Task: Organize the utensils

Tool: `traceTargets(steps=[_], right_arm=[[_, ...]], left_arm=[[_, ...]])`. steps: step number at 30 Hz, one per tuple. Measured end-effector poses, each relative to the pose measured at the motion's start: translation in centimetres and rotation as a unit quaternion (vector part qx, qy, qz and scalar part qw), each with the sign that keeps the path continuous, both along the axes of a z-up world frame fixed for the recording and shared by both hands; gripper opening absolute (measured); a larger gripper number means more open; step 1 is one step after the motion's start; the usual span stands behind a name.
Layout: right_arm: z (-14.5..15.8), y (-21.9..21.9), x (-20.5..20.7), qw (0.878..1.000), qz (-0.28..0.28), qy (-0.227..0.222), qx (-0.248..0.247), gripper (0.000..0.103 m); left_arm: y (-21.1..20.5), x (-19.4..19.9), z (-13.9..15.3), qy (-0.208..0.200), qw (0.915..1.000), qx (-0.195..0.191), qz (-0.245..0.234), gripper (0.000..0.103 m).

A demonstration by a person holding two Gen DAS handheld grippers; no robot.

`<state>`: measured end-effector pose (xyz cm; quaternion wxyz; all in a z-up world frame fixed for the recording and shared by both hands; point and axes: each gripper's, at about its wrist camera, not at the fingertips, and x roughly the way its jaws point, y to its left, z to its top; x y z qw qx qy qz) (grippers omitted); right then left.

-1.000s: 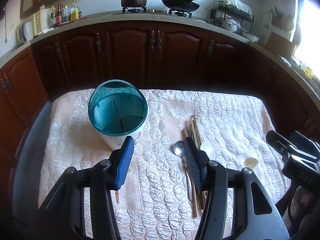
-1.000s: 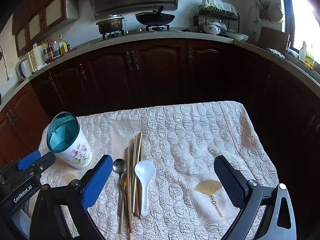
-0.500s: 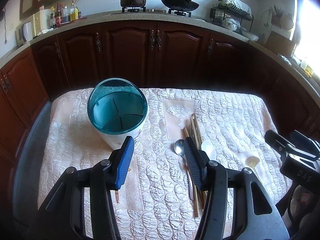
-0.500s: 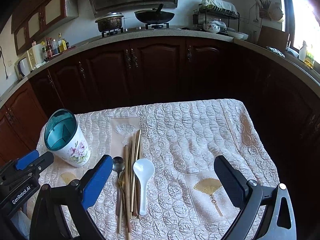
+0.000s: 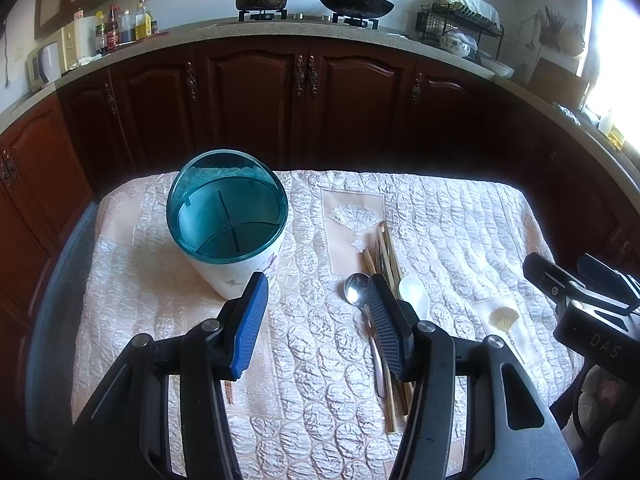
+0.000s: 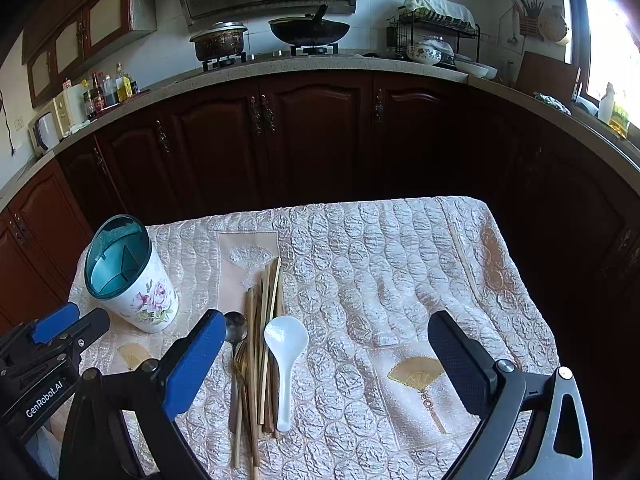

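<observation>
Chopsticks (image 6: 262,320), metal spoon (image 6: 235,326) and white spoon (image 6: 285,340) lie beside your flowered holder (image 6: 136,284); both grippers' jaws, left (image 5: 316,320) and right (image 6: 326,356), are wide apart, holding nothing.

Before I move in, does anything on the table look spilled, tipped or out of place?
Nothing stands out. The holder stands upright and empty; the chopsticks, metal spoon and white spoon lie bundled beside it on the cloth. Both claws are open.

Bare quilted tablecloth (image 6: 400,264) lies right of the white spoon (image 6: 285,344); the utensil holder (image 6: 132,276) stands left of the chopsticks (image 6: 264,320).
</observation>
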<state>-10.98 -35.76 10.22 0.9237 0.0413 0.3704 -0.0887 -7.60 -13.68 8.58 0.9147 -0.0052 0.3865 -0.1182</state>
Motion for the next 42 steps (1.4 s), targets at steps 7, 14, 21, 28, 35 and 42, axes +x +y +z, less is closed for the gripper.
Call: traceTargets(steps=[7, 14, 21, 28, 35, 42], right_arm=[[-0.1, 0.2, 0.0, 1.000, 0.005, -0.006, 0.000, 0.101], [-0.2, 0.1, 0.2, 1.000, 0.006, -0.004, 0.000, 0.101], [-0.6, 0.0, 0.4, 1.000, 0.004, -0.002, 0.000, 0.101], [-1.2, -0.3, 0.5, 1.000, 0.001, 0.000, 0.006, 0.101], [-1.5, -1.0, 0.2, 1.000, -0.004, -0.005, 0.016, 0.101], [-2.1, -1.1, 0.4, 1.000, -0.002, 0.001, 0.017, 0.101]], left_arm=[[0.0, -0.2, 0.3, -0.012, 0.9999, -0.001, -0.003, 0.051], [-0.1, 0.1, -0.2, -0.003, 1.0000, 0.000, -0.006, 0.051], [0.0, 0.4, -0.8, 0.015, 0.9999, -0.001, -0.003, 0.051], [-0.3, 0.5, -1.3, 0.015, 0.9999, 0.006, -0.005, 0.051], [-0.5, 0.7, -2.0, 0.027, 0.9996, 0.009, -0.008, 0.051], [-0.5, 1.0, -2.6, 0.037, 0.9993, 0.009, -0.005, 0.051]])
